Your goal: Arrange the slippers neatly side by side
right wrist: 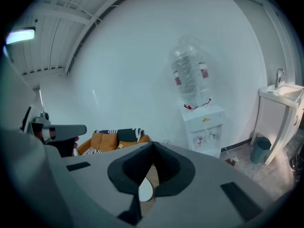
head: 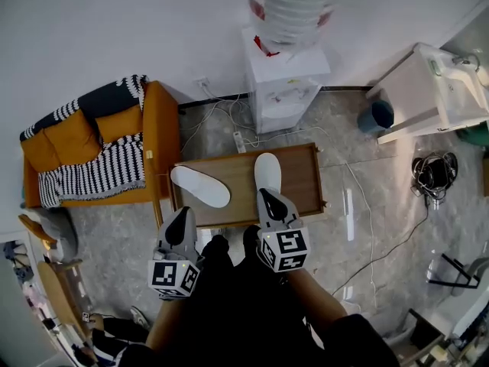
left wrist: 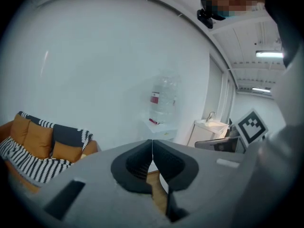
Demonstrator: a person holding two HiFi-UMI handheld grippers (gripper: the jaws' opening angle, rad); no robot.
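Observation:
Two white slippers lie on a low brown table [head: 298, 182]. The left slipper [head: 200, 186] lies at a slant, its toe pointing far left. The right slipper [head: 267, 170] points straight away from me. My right gripper [head: 268, 196] is shut and empty, raised over the near end of the right slipper. A strip of that slipper [right wrist: 145, 190] shows below its closed jaws [right wrist: 153, 149]. My left gripper [head: 182, 215] is also shut and empty, held above the table's near edge, short of the left slipper. Its jaws [left wrist: 152, 147] meet in a thin line.
An orange sofa [head: 157, 128] with a striped blanket stands left of the table. Behind the table are a water dispenser [head: 284, 82], a power strip [head: 239, 141] and loose cables. A blue bin [head: 377, 115] and a white sink cabinet [head: 435, 90] stand at the far right.

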